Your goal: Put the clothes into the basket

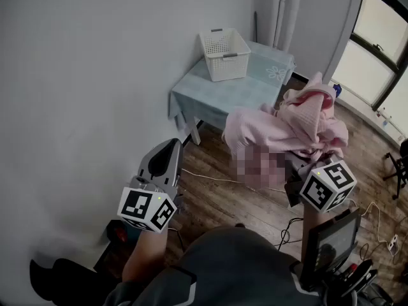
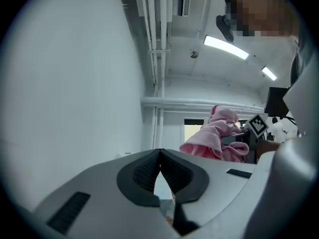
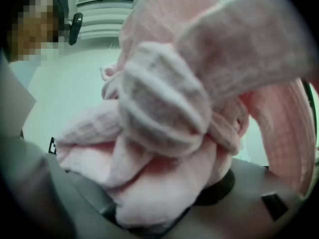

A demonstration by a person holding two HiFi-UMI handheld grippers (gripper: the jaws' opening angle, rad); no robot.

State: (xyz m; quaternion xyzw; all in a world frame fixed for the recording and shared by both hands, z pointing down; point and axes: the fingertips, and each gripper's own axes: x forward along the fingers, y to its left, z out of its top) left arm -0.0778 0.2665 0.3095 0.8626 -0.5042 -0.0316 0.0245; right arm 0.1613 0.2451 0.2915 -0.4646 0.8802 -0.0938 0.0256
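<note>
Your right gripper (image 1: 303,171) is clamped on the bunched middle of the pink clothes (image 1: 299,123), which look soft, light and floppy and hang in the air short of the basket (image 1: 224,55) at the tabletop's (image 1: 233,94) far-left corner, while your left gripper (image 1: 169,153) is closed and empty.

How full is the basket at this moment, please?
Empty, as far as shows: the basket stands upright on the table with only lattice walls visible inside; the pink clothes are outside it, in the right gripper.

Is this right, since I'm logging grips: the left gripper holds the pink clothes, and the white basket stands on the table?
No: the right gripper holds the pink clothes, as the right gripper view shows; the left gripper is shut on nothing. The white basket does stand on the table.
</note>
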